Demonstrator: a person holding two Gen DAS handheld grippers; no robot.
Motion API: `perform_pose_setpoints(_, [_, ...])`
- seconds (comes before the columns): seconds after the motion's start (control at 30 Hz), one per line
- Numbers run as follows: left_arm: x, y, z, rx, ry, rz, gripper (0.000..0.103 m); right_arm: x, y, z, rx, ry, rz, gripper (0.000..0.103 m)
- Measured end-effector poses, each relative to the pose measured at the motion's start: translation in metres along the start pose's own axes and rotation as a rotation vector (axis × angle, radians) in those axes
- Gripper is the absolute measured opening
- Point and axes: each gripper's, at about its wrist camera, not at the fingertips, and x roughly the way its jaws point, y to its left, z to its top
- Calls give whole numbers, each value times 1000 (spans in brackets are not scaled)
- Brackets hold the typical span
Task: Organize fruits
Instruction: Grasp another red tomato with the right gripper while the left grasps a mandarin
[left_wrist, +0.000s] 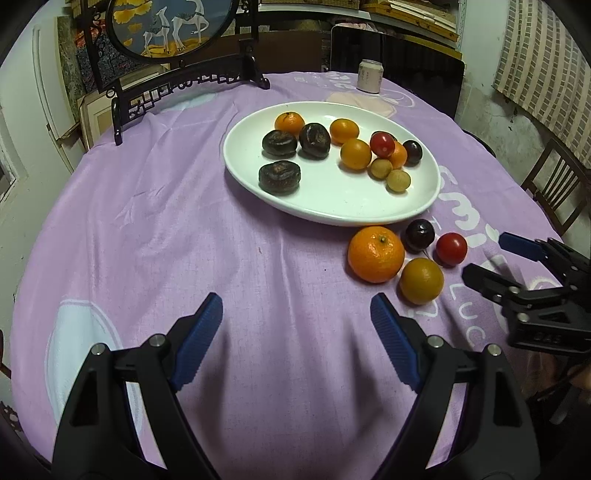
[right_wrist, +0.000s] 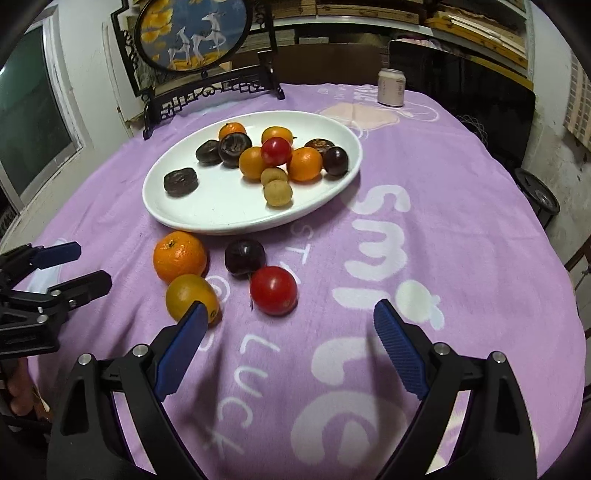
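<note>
A white oval plate holds several fruits: oranges, dark wrinkled fruits, a red tomato, a dark plum and pale longans. On the purple cloth in front of it lie a large orange, a dark plum, a red tomato and a yellow-orange fruit. My left gripper stands open over bare cloth, left of the loose fruits. My right gripper is open with nothing between its fingers; its left fingertip overlaps the yellow-orange fruit in the right wrist view.
A dark carved stand with a round deer picture stands at the table's back left. A pale can sits at the far edge. Wooden chairs flank the right side. A hand shows behind the left gripper.
</note>
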Motion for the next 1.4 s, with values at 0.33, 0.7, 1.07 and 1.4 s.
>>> perform_pose_setpoints(0.33, [10, -1, 3, 7, 27, -2, 84, 26, 3, 8, 0, 60, 61, 30])
perform_pose_setpoints(0.7, [52, -43, 10, 107, 106, 8, 83, -16, -23, -8, 97, 12, 99, 30])
perform_pose_setpoints(1.07, [53, -58, 19, 79, 91, -105, 44, -27, -35, -13, 132, -15, 125, 30])
perform_pose_setpoints(1.4, [2, -25, 20, 18, 12, -132, 44, -26, -9, 1, 84, -20, 151, 30])
